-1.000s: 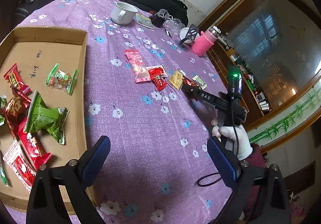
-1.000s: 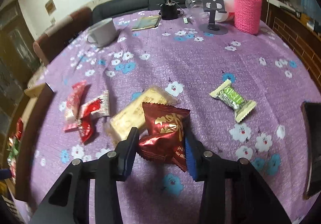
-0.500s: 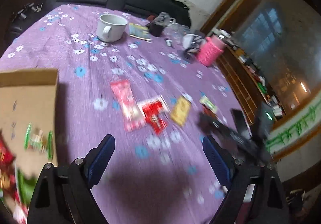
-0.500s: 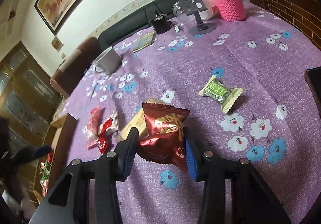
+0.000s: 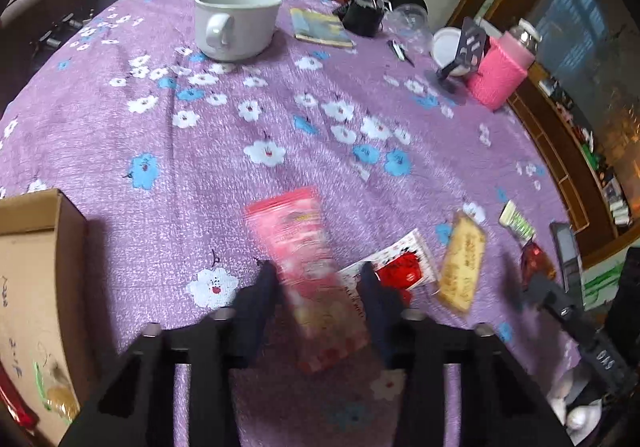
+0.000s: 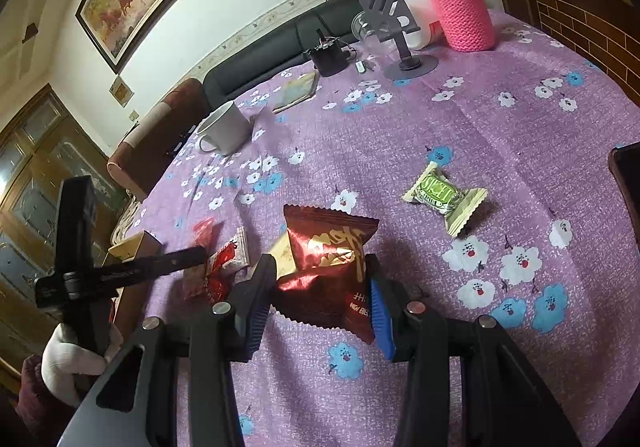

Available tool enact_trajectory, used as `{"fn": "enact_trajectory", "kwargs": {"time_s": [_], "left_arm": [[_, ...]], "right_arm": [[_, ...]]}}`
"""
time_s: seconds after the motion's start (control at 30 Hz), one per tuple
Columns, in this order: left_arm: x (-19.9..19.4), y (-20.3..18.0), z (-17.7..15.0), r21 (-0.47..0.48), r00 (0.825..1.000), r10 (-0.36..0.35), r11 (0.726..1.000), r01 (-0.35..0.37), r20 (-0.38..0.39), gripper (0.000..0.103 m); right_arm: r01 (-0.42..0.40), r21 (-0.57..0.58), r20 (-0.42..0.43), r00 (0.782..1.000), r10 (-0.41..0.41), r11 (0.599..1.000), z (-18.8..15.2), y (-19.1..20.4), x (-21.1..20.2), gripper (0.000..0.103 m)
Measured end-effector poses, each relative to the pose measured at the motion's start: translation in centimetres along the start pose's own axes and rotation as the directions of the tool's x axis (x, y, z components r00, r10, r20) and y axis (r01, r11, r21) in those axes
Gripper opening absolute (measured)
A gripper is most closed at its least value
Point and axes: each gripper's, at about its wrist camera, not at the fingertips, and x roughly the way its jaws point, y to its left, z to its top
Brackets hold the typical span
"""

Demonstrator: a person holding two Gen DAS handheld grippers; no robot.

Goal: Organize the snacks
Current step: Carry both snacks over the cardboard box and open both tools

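Note:
My left gripper [image 5: 318, 279] has its fingers on either side of a long pink snack packet [image 5: 308, 271] lying on the purple cloth; the view is blurred. A red-and-white snack [image 5: 400, 271], a yellow biscuit packet [image 5: 462, 263] and a green candy [image 5: 516, 221] lie to its right. My right gripper [image 6: 320, 283] is shut on a dark red foil snack bag [image 6: 332, 263] and holds it above the cloth. The green candy also shows in the right wrist view [image 6: 444, 199]. The cardboard box [image 5: 44, 287] with snacks sits at left.
A white mug [image 5: 236, 23], a booklet [image 5: 320, 29], a black pot [image 5: 364, 13], a phone stand [image 6: 396, 31] and a pink-sleeved bottle [image 5: 500, 75] stand at the far side. A dark phone [image 5: 566, 251] lies at the right edge.
My left gripper has swung from the box side to the pink packet and narrowed around it. My right gripper has lifted the dark red bag and keeps its hold.

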Motion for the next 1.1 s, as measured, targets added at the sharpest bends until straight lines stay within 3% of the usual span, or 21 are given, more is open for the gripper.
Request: {"fn": "enact_trajectory", "kwargs": {"time_s": [0.17,0.53,0.6,0.7,0.73,0.83,0.9,0.97,1.1], "left_arm": [[-0.6,-0.7,-0.8,0.05,1.0,-0.005,0.999,0.004,0.017,0.028],[-6.2,1.3,-1.9,-0.036,0.984,-0.142,0.989,0.147,0.107,0.026],[-5.9,1.1,-1.9,-0.018,0.99,-0.111,0.993,0.113,0.089,0.029],[-4.7,0.3,-1.9,0.025,0.992,-0.1,0.995,0.098,0.078,0.054],[-4.3,0.2,-1.9,0.028,0.992,-0.104,0.994,0.103,0.071,0.056],[-2.7,-0.6,-1.6,0.059,0.995,-0.087,0.995,0.085,0.045,0.056],[-1.6,-1.3,-1.6,0.123,0.999,0.011,0.992,-0.017,0.044,0.056],[-0.5,-1.6,-1.7,0.158,0.998,0.065,0.985,-0.068,0.025,0.054],[0.1,-2.5,-1.5,0.183,0.996,0.084,0.979,-0.09,0.039,0.051]], "right_arm": [[0.009,0.005,-0.001,1.0,-0.009,1.0,-0.1,-0.2,0.1,0.043],[0.007,-0.005,0.001,1.0,-0.007,1.0,-0.5,0.1,0.5,0.042],[0.001,0.01,-0.011,1.0,-0.001,1.0,-0.6,0.0,0.9,0.042],[0.007,0.017,-0.016,1.0,-0.006,1.0,-0.8,-0.1,1.0,0.042],[0.009,0.017,-0.011,1.0,-0.009,1.0,-0.8,-0.1,1.0,0.042],[0.01,0.021,-0.012,1.0,-0.01,1.0,-0.8,-0.2,1.0,0.042],[0.004,0.023,-0.018,1.0,-0.004,1.0,-0.8,-0.3,1.1,0.042],[0.0,0.021,-0.02,1.0,0.0,1.0,-0.8,-0.2,1.1,0.042],[0.0,0.008,-0.024,1.0,0.0,1.0,-0.8,0.1,1.2,0.042]]}}
